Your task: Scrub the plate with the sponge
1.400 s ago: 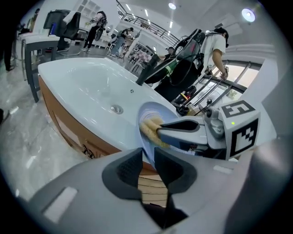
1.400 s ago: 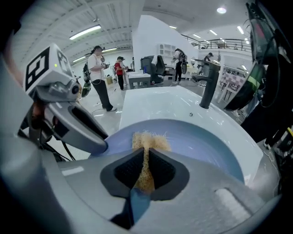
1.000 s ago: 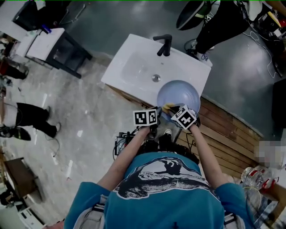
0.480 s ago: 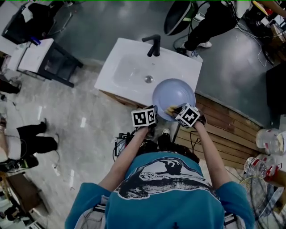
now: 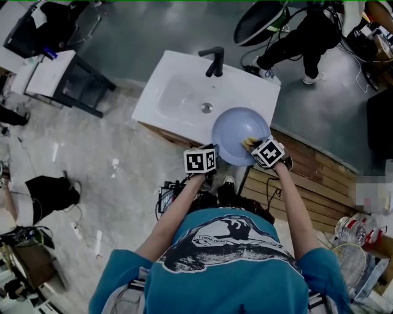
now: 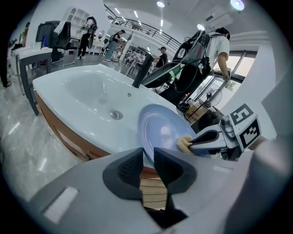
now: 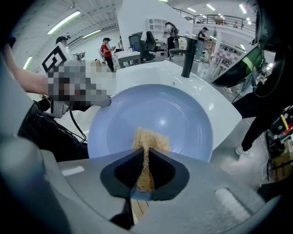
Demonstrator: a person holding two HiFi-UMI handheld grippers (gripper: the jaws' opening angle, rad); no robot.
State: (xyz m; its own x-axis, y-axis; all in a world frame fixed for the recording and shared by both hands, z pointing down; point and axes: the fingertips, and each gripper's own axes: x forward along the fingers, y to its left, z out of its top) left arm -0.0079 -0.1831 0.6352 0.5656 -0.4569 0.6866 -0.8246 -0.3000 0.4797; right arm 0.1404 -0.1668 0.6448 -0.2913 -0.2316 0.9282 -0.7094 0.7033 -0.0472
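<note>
From above, the plate [image 5: 236, 130] tilts over the sink's [image 5: 178, 98] near edge. In the left gripper view, the left gripper's [image 6: 147, 157] jaws, just eased wider, pinch the plate's rim between them. In the right gripper view, the right gripper's [image 7: 146, 153] jaws squeeze the sponge [image 7: 147, 142], its end pressed on the plate ahead.

A white sink [image 5: 178, 92] with a black faucet [image 5: 215, 61] stands where pale marbled floor [image 5: 92, 159] meets grey floor [image 5: 153, 30]; ceiling lights [image 6: 160, 4] glow overhead.
</note>
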